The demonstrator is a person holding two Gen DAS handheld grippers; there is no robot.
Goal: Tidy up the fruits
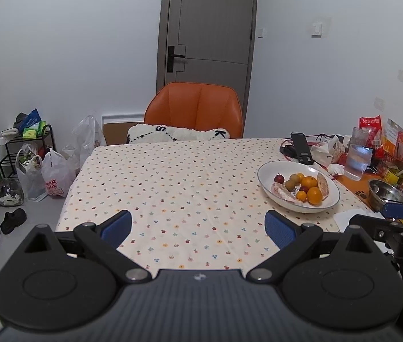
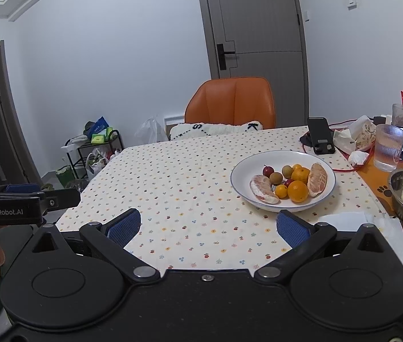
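While both claws hang spread and empty over near bench edge, right claw [image 2: 208, 228] sits nearest bowl [image 2: 241, 168]; left claw [image 1: 198, 229] further off. Oranges [image 2: 298, 191] firm, round, roll-prone: pinch across middle. Pomelo segments [image 2: 263, 189] soft, tear easily: light grip mid-body.

White bowl [image 2: 238, 183], orange fruit [image 2: 298, 191]; dotted cream tablecloth [image 2: 187, 176]; orange chair [image 2: 231, 102]

Both grippers, the left gripper [image 1: 198, 226] and the right gripper [image 2: 208, 226], share one build: matte black bodies, round pivot discs, silver rivets and blue ribbed pads on the fingers [image 1: 279, 228]. White "GenRobot.AI" lettering [image 2: 4, 212] marks one side.
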